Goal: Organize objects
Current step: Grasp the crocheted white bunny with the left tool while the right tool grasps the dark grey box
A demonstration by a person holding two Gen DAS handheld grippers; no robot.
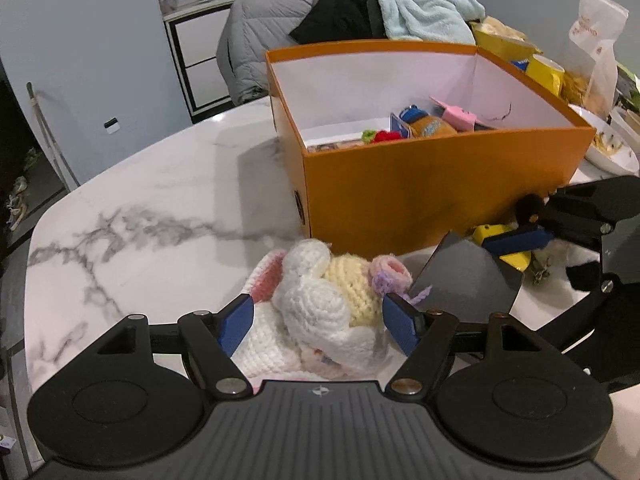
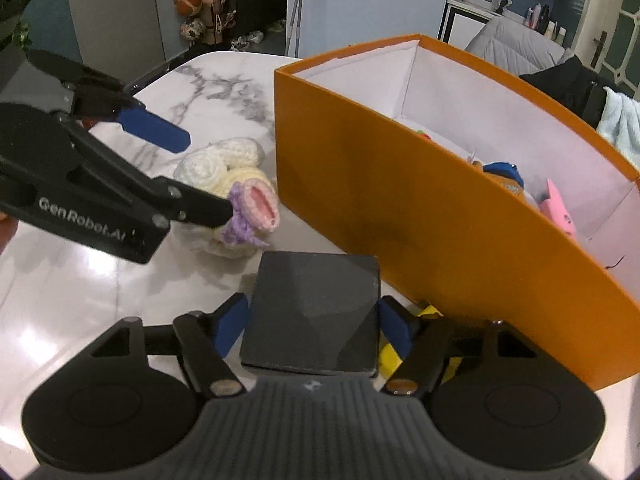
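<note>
A crocheted white, cream and pink doll (image 1: 320,300) with a purple bow lies on the marble table (image 1: 160,200) in front of the orange box (image 1: 440,184). My left gripper (image 1: 320,328) straddles the doll, open, pads close beside it; in the right wrist view one blue finger (image 2: 156,128) hovers apart from the doll (image 2: 224,168). My right gripper (image 2: 314,326) has both blue pads against the sides of a flat dark grey box (image 2: 316,308), which lies beside the orange box (image 2: 400,200). Small plush toys (image 1: 424,124) sit inside the orange box.
A yellow and black item (image 2: 390,354) lies under the right gripper's right finger, against the orange box. A white bowl (image 1: 612,152), yellow bags (image 1: 544,68) and a paper bag (image 1: 596,40) crowd the far right. Jackets and a light blue towel (image 1: 428,12) hang behind. The table's rounded edge runs at the left.
</note>
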